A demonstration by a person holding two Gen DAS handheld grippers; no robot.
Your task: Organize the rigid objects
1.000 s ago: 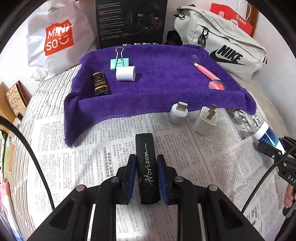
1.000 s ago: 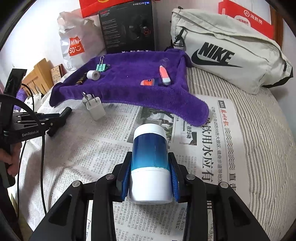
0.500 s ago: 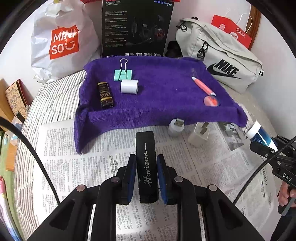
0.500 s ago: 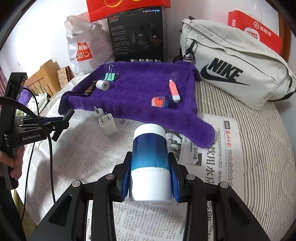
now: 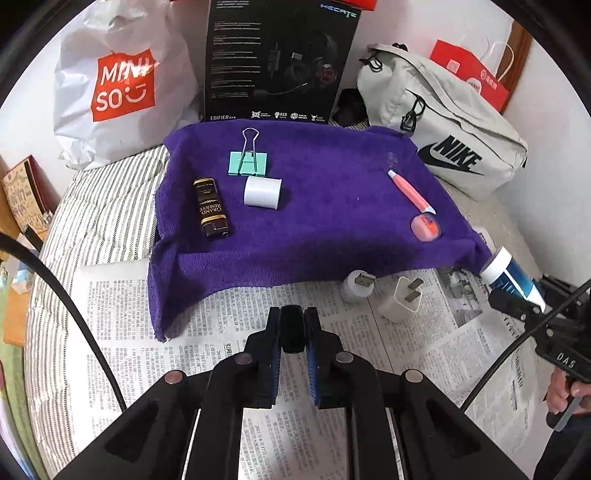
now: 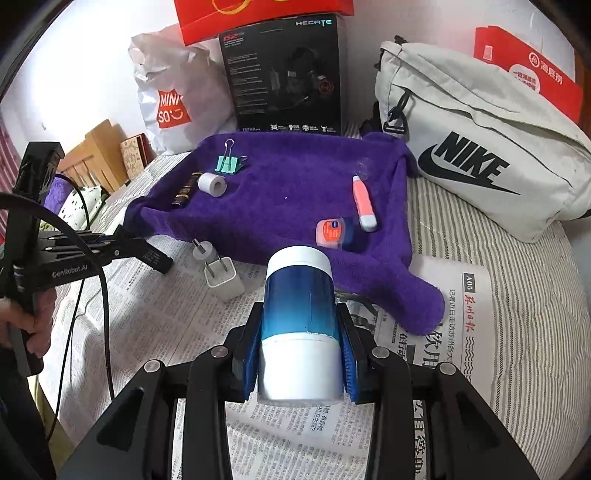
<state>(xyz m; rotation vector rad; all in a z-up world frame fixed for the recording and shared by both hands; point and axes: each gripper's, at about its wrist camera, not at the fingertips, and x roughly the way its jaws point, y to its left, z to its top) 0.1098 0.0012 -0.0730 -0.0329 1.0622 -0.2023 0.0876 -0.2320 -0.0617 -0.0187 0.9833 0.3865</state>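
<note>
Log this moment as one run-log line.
left gripper: shut on black Horizon case, jaws just closed further | right gripper: shut on blue-white bottle | purple towel: neither placed yet

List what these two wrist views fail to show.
- Black item in the left gripper, left wrist view: seen end-on between the fingers, lettering hidden.
- Jar base, right wrist view: hidden by the right gripper.
- Newspaper text, both views: too small.
- Red box, right wrist view: cut off by the top edge.
</note>
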